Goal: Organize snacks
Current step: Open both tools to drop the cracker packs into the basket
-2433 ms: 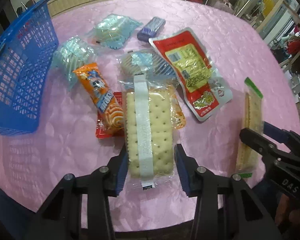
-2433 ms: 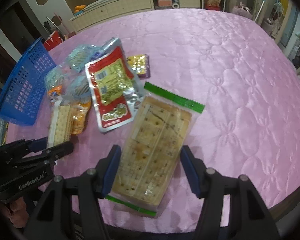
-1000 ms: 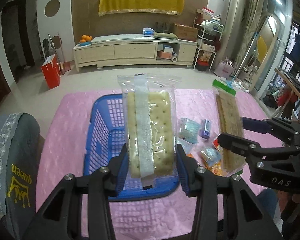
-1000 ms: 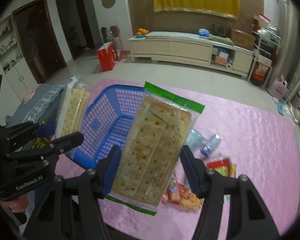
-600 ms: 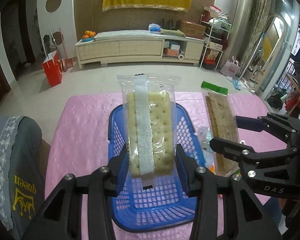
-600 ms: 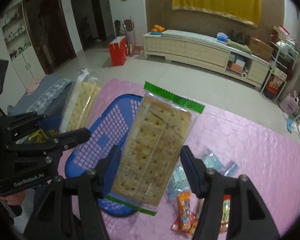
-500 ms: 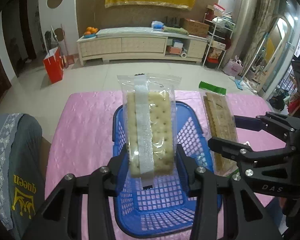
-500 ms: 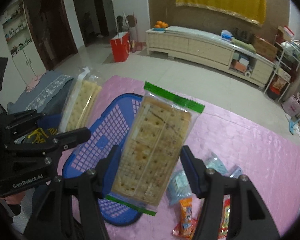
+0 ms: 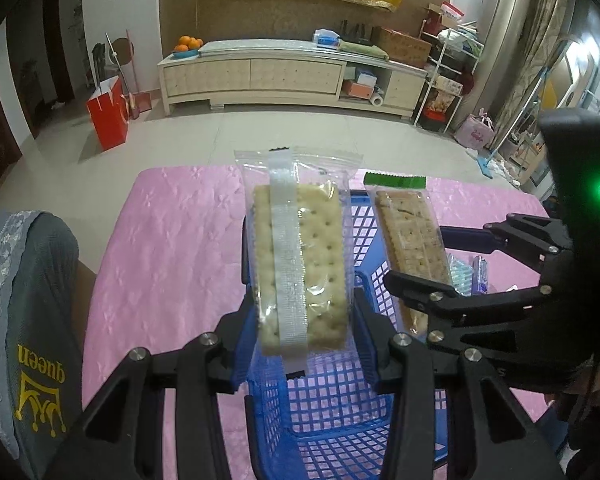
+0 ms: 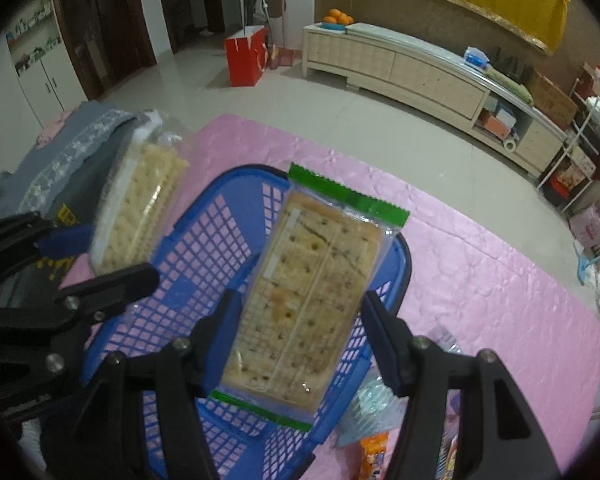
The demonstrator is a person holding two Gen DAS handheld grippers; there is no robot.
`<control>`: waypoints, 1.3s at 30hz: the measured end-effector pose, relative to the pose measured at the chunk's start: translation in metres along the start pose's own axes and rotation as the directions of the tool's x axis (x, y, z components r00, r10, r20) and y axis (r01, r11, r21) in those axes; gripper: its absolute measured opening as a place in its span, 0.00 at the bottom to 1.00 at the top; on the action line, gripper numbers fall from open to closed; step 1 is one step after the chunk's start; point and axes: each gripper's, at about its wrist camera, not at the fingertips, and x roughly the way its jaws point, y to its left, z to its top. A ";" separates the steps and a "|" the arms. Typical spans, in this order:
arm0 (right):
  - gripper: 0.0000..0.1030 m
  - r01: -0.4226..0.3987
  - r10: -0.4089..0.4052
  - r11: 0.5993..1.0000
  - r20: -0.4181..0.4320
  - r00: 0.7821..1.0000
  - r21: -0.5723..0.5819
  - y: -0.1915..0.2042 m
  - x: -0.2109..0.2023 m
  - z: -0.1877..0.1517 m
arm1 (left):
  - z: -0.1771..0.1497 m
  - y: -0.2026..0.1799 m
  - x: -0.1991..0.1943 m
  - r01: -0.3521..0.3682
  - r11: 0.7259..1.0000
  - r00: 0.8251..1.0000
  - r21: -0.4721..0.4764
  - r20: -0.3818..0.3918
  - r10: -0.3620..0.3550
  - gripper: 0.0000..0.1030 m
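Hovering over the blue basket (image 9: 336, 412), both grippers carry a cracker pack, and the drop that seems due next turns on each pack sitting above the basket's open mouth. The left gripper (image 9: 304, 320) pinches a clear pack of pale crackers (image 9: 300, 268) by its lower end, the pack's long axis running straight out along the fingers, so it stands up over the basket's near half. The right gripper (image 10: 300, 340) clamps a green-edged cracker pack (image 10: 312, 300) the same way, by the sides of its lower part, long axis pointing away and leaning a little toward the basket's far rim. Seen from the left wrist, the right-hand pack hangs just beside the left one, on the basket's right side; neither touches the other. Both hands tilt steeply downward toward the basket floor, which looks bare through the mesh. The left pack seems more squarely over the middle, so it is probably the better placed to be let go first. Loose snacks (image 10: 374, 408) lie on the pink tablecloth (image 9: 168, 248) just beyond the basket's right wall.
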 end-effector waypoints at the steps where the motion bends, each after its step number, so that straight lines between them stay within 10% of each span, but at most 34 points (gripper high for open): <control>1: 0.65 0.001 -0.001 1.000 -0.004 1.000 0.000 0.000 0.002 0.000 | -0.001 -0.001 0.001 -0.002 1.000 1.000 0.001 -0.003 0.002 0.40; 6: 0.99 0.090 -0.089 0.995 0.022 0.996 -0.036 0.003 0.002 0.000 | -0.001 -0.001 0.000 -0.003 1.000 1.000 0.002 -0.015 0.003 0.40; 30: 1.00 0.077 -0.083 0.985 0.029 0.996 0.156 -0.046 -0.029 -0.025 | 0.009 -0.018 0.021 -0.001 0.997 0.999 0.075 -0.048 0.004 0.41; 33: 1.00 0.074 -0.080 0.983 0.031 0.996 0.167 -0.052 -0.025 -0.025 | 0.016 -0.014 0.029 -0.059 0.994 0.998 0.089 -0.016 0.061 0.64; 39: 1.00 0.066 -0.071 0.984 0.026 0.997 0.165 -0.057 -0.022 -0.029 | 0.011 -0.016 0.029 -0.063 0.992 0.998 0.109 -0.015 0.065 0.66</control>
